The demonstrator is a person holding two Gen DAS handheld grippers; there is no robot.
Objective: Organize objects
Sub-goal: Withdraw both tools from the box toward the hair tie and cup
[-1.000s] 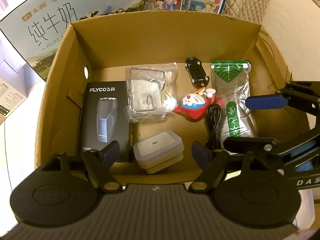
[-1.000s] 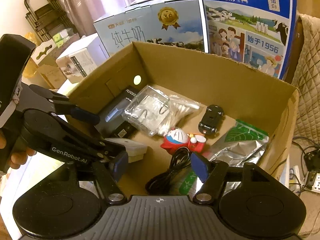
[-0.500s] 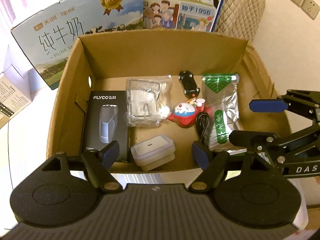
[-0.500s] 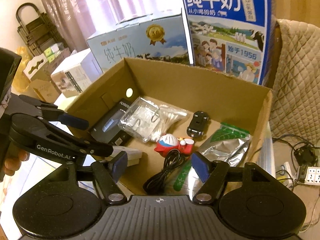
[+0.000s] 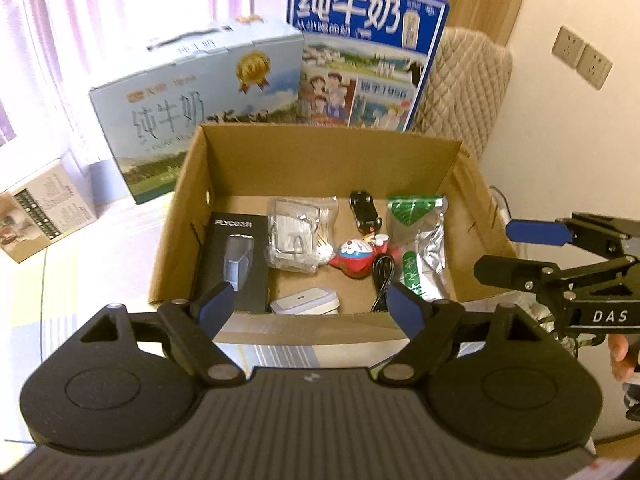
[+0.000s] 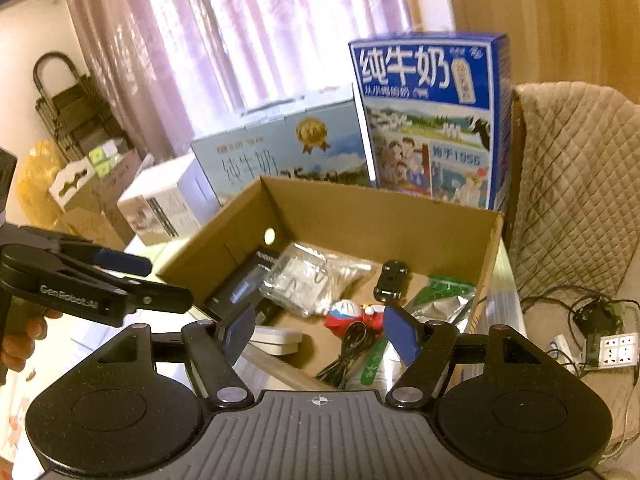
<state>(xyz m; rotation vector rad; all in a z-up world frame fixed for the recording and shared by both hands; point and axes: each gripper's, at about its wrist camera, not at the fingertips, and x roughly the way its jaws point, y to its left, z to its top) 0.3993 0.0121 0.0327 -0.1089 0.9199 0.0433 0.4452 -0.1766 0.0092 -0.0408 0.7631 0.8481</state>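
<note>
The cardboard box (image 5: 320, 160) stands open on a pale table (image 5: 80, 280), and the things to be sorted all lie on its floor. Against the box's left wall lies a black shaver box (image 5: 236, 256), flat, its printed face up. Just right of it a clear bag (image 5: 298, 236) of wire and cotton swabs rests, touching or nearly touching the shaver box. Toward the box's back wall sits a small black toy car (image 5: 365, 212), and just in front of the car a red and blue figurine (image 5: 354, 256). A black cable (image 5: 382, 276) lies coiled beside the figurine, running to the box's near wall. By the box's right wall lies a silver and green pouch (image 5: 420, 240), partly over the cable's side. At the box's near wall a flat grey case (image 5: 304, 300) is half hidden by the rim. The left gripper (image 5: 310, 306) hangs above the box's near edge, its jaws opening with nothing between them; its blue pads (image 5: 214, 304) touch nothing. The right gripper (image 6: 318, 330) hovers over the box's near right corner, jaws standing apart and empty, and it also shows at the right edge of the left view. Behind the box stand two milk cartons, a pale one (image 5: 200, 112) lying long and a blue one (image 5: 360, 60) upright. Right of the box is a quilted chair (image 6: 572, 200), with a power strip (image 6: 610, 348) and wires on the seat. Lilac curtains (image 6: 220, 40) hang behind the cartons.
</note>
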